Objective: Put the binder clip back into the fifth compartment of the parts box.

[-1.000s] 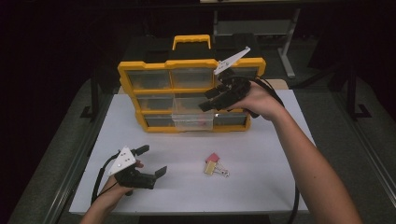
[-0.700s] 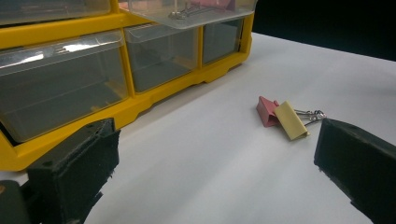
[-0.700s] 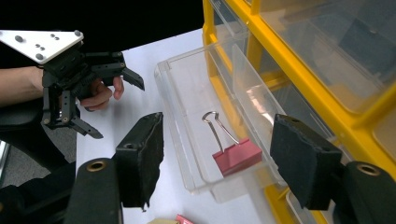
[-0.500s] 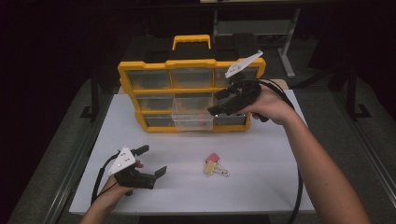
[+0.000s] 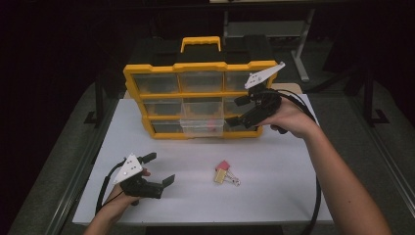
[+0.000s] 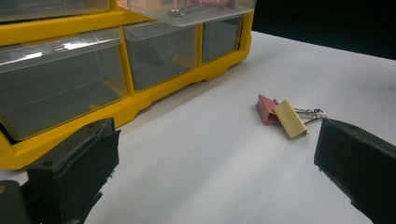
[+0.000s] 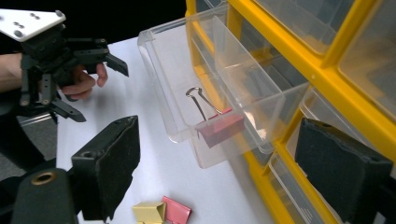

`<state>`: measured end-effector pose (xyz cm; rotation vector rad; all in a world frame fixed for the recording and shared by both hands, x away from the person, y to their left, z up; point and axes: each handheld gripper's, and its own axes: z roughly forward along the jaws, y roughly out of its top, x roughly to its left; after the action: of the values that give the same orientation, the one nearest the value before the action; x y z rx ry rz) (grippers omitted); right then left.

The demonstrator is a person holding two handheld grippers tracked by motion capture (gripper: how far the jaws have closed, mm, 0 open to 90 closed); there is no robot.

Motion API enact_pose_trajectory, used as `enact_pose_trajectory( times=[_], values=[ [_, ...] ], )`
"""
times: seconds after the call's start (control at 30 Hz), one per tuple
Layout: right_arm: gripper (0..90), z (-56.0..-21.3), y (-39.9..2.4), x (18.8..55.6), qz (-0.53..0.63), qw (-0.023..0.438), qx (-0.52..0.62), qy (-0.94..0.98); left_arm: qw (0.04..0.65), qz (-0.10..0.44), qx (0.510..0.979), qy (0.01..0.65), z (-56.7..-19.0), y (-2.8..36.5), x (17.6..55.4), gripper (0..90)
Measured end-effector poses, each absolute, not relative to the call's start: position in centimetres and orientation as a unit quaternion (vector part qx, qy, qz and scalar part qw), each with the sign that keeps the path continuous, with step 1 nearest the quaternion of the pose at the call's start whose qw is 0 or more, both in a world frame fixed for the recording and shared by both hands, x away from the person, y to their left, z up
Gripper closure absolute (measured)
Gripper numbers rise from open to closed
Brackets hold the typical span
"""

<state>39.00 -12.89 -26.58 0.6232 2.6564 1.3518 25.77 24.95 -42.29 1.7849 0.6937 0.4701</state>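
Resting low at the lower left of the high view, the left gripper (image 5: pixel 157 169) sits on the white table (image 5: pixel 293 196) in the person's left hand (image 5: pixel 128 193), jaws spread wide, nothing between them. In the left gripper view both black jaws stand far apart with bare tabletop between.

Centre of the high view, just past it: two binder clips touching each other, a pink clip (image 5: pixel 222 166) and a yellow clip (image 5: pixel 221 176), wire handles pointing to the right. Left gripper view has them right of centre, pink clip (image 6: pixel 267 109) behind yellow clip (image 6: pixel 290 119), well apart from both jaws.

Farther up the frame, a yellow drawer organizer (image 5: pixel 195 66) stands upright at the table's far edge, black handle on top. One clear drawer (image 5: pixel 201 127) in the bottom row's middle is pulled out; in the right gripper view another pink binder clip (image 7: pixel 219 128) lies inside that drawer (image 7: pixel 168 93), wire handle tilted up.

Right gripper (image 5: pixel 242 110) is held by the right hand (image 5: pixel 288 117) at the organizer's right front, off the table, jaws released and wide, empty, just beside the open drawer.
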Motion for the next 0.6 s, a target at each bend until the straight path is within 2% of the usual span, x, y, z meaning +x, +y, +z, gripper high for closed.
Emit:
enact_pose_trajectory(
  times=[0.6],
  values=[
    [12.9, -29.4, -13.8, 37.2, 0.444, 0.052, 0.207, 0.870, 0.551, 0.204, 0.753, 0.296, -42.0, 25.4, 25.8, 0.0]
  ],
)
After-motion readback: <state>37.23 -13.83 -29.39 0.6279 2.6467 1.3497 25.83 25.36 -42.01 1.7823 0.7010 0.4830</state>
